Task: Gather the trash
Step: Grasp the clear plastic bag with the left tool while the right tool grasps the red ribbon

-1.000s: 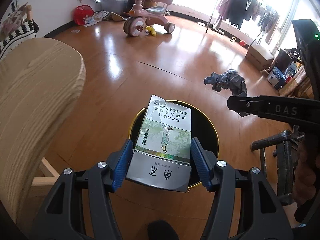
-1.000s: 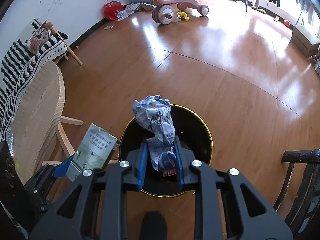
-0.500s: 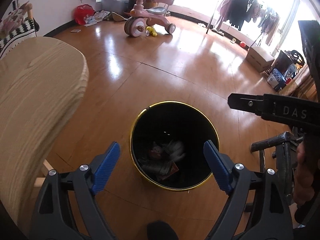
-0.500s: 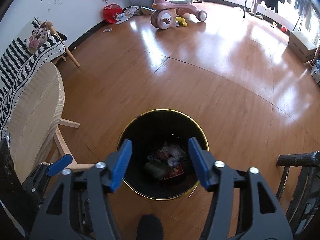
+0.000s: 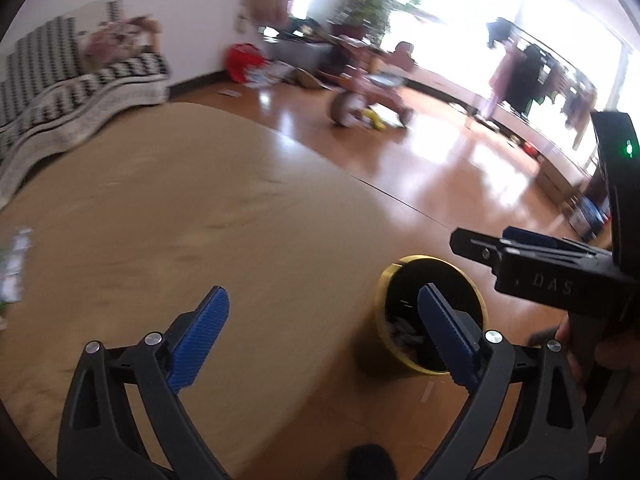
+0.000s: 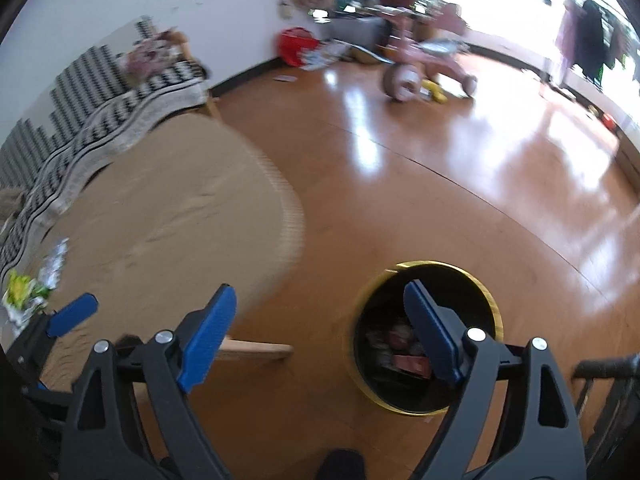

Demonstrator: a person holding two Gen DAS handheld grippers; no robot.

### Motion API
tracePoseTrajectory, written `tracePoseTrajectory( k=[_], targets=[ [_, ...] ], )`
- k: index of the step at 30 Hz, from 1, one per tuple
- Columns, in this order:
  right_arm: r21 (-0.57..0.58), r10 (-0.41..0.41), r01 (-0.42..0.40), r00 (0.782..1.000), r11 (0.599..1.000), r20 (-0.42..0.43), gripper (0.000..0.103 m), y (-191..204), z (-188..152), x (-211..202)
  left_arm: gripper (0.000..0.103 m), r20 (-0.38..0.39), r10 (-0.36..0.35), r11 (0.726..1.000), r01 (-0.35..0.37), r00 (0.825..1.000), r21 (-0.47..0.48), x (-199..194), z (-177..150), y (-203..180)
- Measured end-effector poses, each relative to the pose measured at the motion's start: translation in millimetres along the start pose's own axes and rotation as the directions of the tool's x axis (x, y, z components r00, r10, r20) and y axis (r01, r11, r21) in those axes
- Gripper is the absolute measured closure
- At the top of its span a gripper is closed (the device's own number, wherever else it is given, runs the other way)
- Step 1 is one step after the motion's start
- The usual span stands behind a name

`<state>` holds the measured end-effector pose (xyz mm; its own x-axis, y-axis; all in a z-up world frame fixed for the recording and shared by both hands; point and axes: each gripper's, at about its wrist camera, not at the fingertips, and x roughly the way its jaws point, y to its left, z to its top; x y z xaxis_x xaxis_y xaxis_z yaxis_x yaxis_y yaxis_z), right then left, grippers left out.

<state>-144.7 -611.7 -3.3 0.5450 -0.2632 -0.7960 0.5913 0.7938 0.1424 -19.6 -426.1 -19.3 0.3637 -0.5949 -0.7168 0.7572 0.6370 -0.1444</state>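
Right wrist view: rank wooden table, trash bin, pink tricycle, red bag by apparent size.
1. wooden table, fills most of the left side
2. trash bin
3. pink tricycle
4. red bag

The tricycle and bag sit far back, so their true size relative to the bin is unsure.

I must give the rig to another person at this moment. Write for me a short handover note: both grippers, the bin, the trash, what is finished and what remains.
Left gripper: nothing between the fingers, jaws opening.
Right gripper: nothing between the fingers, jaws opening.
Bin: black with a gold rim, on the floor beside the round wooden table. Trash already lies in it.
Done: some trash is binned.
Left: wrappers lie on the table's far left edge, blurred; those look like the next pickup.
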Motion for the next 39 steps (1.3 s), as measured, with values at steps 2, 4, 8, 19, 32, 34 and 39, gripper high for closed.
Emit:
tracePoseTrajectory(
  k=[2,4,8,19,32,34,39],
  targets=[
    [-0.048,0.034,-0.034,0.999,0.998,0.007,0.018,40,2,0,0.01,0.023,0.045,0.999,-0.044,0.999,-0.028,-24,-3,31],
    [-0.094,0.067,-0.066,0.998,0.993,0.009,0.018,77,2,0,0.01,0.045,0.107,0.992,-0.103,0.993,-0.074,-54,-8,72],
    [-0.21,0.154,-0.152,0.988,0.966,-0.007,0.018,171,-7,2,0.01,0.065,0.209,0.967,-0.196,0.976,-0.165,-101,-29,139],
    [-0.454,0.338,-0.369,0.929,0.811,-0.151,0.018,364,-73,11,0.01,-0.028,0.448,0.77,-0.401,0.894,-0.497,-209,-126,337],
    [-0.643,0.404,-0.504,0.86,0.577,-0.311,0.018,471,-164,22,0.01,-0.063,0.403,0.703,-0.353,0.913,-0.618,-213,-146,394],
    [-0.648,0.399,-0.509,0.858,0.567,-0.325,0.022,479,-171,28,0.01,-0.067,0.405,0.701,-0.357,0.912,-0.617,-211,-149,393],
    [-0.704,0.362,-0.467,0.879,0.534,-0.309,0.053,493,-183,32,0.01,-0.083,0.403,0.704,-0.367,0.911,-0.609,-203,-151,392]
  ],
)
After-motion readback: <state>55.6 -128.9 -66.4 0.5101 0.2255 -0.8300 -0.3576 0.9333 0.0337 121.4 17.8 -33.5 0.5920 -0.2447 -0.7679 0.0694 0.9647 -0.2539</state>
